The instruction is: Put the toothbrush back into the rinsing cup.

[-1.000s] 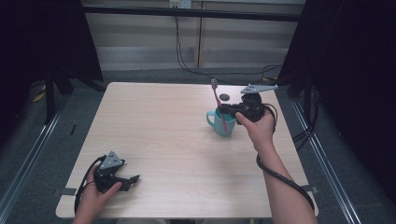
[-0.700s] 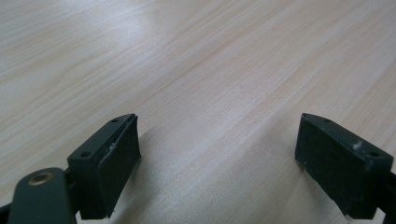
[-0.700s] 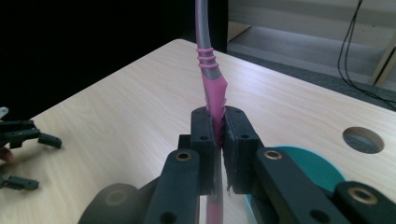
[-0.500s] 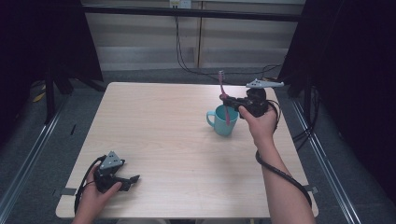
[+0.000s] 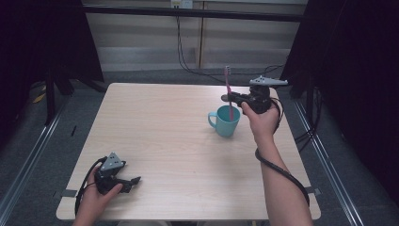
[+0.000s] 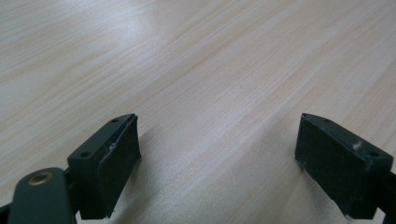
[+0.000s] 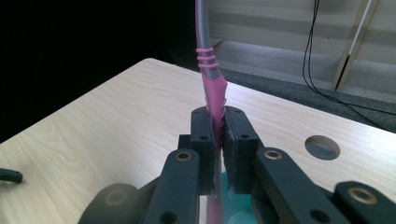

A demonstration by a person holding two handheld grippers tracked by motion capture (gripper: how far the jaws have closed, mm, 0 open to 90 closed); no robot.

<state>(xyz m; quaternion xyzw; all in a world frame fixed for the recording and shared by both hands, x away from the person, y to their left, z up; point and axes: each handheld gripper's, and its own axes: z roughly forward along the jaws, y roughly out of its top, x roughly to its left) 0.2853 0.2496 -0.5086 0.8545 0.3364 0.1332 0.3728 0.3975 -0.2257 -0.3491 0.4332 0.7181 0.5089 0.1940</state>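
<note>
A teal mug (image 5: pixel 226 121) stands right of the table's middle. Over it my right gripper (image 5: pixel 229 98) is shut on a pink and grey toothbrush (image 5: pixel 228 84), held upright with the bristles up and its lower end inside the mug. In the right gripper view the toothbrush (image 7: pixel 210 79) rises from between the closed pads (image 7: pixel 204 140), with the mug's rim (image 7: pixel 233 205) just below. My left gripper (image 5: pixel 134 181) rests on the table near the front left corner. Its pads (image 6: pixel 114 163) stand wide apart in the left gripper view, with bare wood between them.
The light wooden table (image 5: pixel 160 141) has a round cable hole (image 7: pixel 322 147) near its far edge. Black curtains flank both sides, and cables hang down the back wall (image 5: pixel 183 47). A cable trails from my right forearm off the table's front right.
My right gripper has moved to the right and up with the toothbrush, lifting it higher in the mug and turning it upright. The left gripper has stayed put.
</note>
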